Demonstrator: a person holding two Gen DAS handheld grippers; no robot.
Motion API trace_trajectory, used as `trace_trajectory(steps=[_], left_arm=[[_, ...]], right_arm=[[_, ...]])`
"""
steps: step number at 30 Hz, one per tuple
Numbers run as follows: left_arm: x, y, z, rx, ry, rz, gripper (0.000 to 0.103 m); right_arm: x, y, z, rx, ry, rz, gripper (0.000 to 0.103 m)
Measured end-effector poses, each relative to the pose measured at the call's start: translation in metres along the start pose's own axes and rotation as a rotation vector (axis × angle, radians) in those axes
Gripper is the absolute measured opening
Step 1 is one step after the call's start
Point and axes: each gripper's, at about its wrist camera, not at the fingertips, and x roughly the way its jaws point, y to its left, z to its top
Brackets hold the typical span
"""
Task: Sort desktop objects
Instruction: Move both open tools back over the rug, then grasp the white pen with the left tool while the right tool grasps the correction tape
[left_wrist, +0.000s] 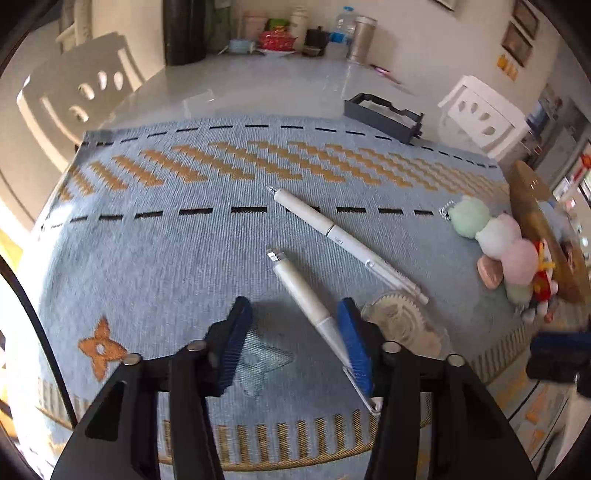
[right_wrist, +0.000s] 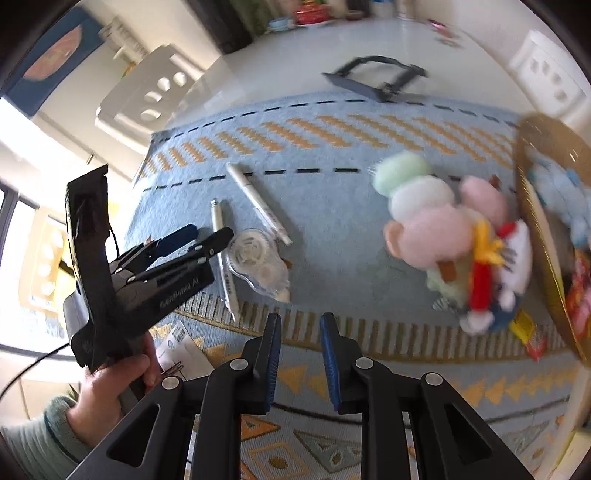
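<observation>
left gripper (left_wrist: 293, 332): jaws spread wide above the blue woven mat (left_wrist: 184, 258), holding nothing; the near white pen (left_wrist: 306, 299) lies on the mat between the pads, its rear half just beside the right-hand pad, tip pointing away. a second, longer white pen (left_wrist: 347, 243) lies diagonally beyond it, apart from the first. a clear correction tape dispenser (left_wrist: 402, 325) rests just right of the left gripper, near the clip end of the longer pen. right gripper (right_wrist: 299, 332): jaws parted with a narrow gap, empty, over the mat's fringed near edge. a pastel plush toy (right_wrist: 443, 229) lies at the mat's right side, beside a brown basket (right_wrist: 535, 236) containing soft toys. a dark grey tray (left_wrist: 384, 116) sits on the white table (left_wrist: 258, 88) past the mat's far edge.
</observation>
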Motion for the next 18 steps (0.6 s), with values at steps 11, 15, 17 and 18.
trace_trajectory(steps=[11,15,17,18], left_arm=[[-0.007,0.034,-0.002,0.054,0.032,-0.148,0.019],[-0.007,0.034,-0.003,0.041,0.027,-0.144,0.019],[-0.008,0.034,-0.004,0.034,0.025,-0.142,0.019],[-0.008,0.034,-0.004,0.031,0.025,-0.140,0.019]], right_arm=[[0.063,0.045,0.022,-0.341,0.055,-0.064,0.045],[0.081,0.053,0.026,-0.414,0.075,-0.105,0.045],[0.087,0.058,0.027,-0.437,0.075,-0.112,0.049],[0.089,0.062,0.029,-0.456,0.058,-0.119,0.049]])
